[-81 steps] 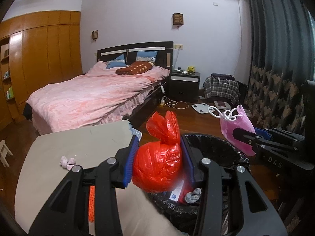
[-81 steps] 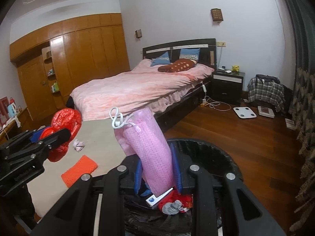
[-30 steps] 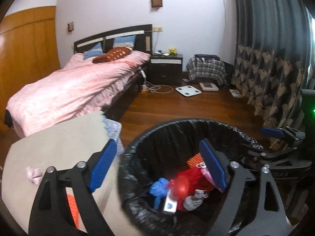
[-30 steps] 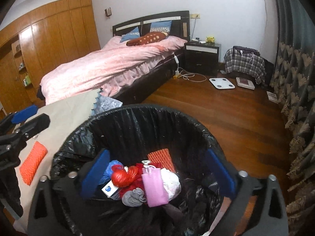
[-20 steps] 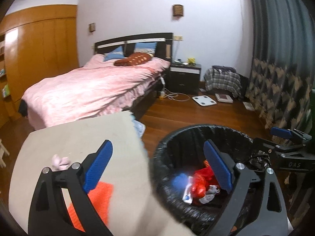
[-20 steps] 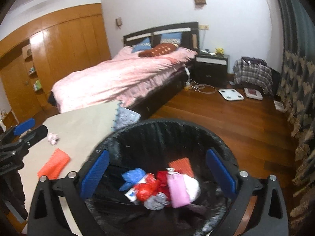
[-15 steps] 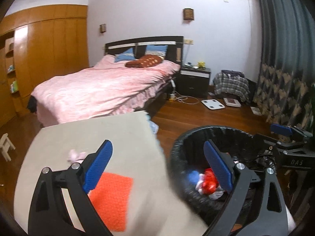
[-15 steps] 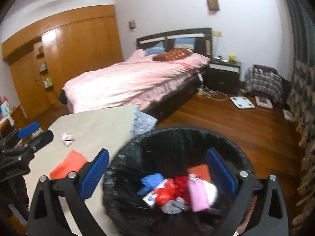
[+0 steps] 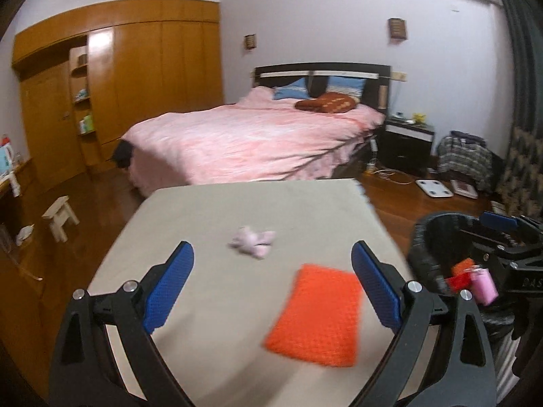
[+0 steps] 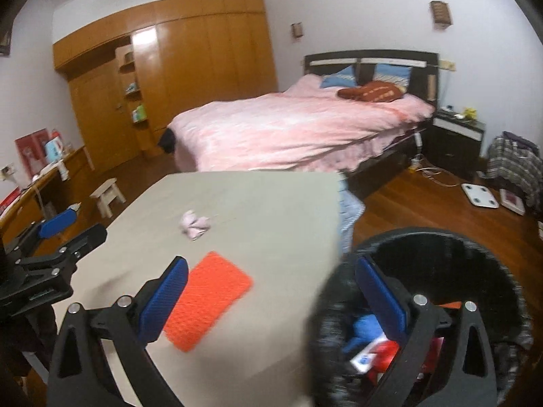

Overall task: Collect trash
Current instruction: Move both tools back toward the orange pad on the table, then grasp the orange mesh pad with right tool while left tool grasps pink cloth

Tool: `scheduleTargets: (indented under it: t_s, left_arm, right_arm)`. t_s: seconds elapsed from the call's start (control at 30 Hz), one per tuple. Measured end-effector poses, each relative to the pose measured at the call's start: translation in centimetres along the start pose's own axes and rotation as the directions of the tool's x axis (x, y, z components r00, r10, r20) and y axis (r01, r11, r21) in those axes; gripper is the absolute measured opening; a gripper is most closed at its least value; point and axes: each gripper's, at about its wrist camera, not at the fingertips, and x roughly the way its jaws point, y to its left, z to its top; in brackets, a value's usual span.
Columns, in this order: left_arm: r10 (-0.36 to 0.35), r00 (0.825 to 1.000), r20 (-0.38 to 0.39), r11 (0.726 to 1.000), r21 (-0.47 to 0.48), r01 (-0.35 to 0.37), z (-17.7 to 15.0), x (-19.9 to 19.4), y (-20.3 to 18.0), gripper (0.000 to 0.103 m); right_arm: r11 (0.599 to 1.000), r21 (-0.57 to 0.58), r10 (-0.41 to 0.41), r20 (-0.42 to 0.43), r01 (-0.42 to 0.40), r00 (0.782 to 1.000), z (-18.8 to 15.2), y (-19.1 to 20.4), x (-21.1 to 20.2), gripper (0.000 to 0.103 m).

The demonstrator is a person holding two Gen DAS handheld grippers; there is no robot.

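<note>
An orange knitted cloth [image 9: 317, 315] [image 10: 206, 298] lies flat on the beige table [image 9: 203, 224] [image 10: 271, 210]. A small crumpled pink wad [image 9: 253, 239] [image 10: 195, 224] sits farther back on it. The black-lined trash bin [image 9: 437, 237] [image 10: 475, 247] stands right of the table and holds red, pink and blue trash. My left gripper [image 9: 271, 278] is open and empty above the table, with the cloth between its fingers' lines. My right gripper [image 10: 271, 291] is open and empty over the table's right edge, its right finger over the bin. Each gripper shows at the other view's edge.
A bed with a pink cover [image 9: 258, 139] stands behind the table. Wooden wardrobes [image 9: 135, 84] line the left wall. A small white stool [image 9: 61, 217] is on the wood floor at left. A nightstand [image 9: 405, 146], a scale [image 9: 434, 188] and a plaid bag [image 9: 465, 159] are at right.
Both grippers let the red and pink bags drop into the bin, opened wide, and have swung left from over the bin toward the table with the orange cloth.
</note>
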Motion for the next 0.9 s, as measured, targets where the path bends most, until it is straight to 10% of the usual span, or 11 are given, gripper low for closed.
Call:
scheduleTargets:
  t_s: [0.9]
  left_arm:
    - [0.104, 0.985, -0.14, 0.993, -0.033, -0.11, -4.8, 6.1, 6.4, 0.091]
  right_arm:
    - [1.0, -0.008, 0.007, -0.289, -0.01, 0.957, -5.8, 4.3, 14.3, 0.089]
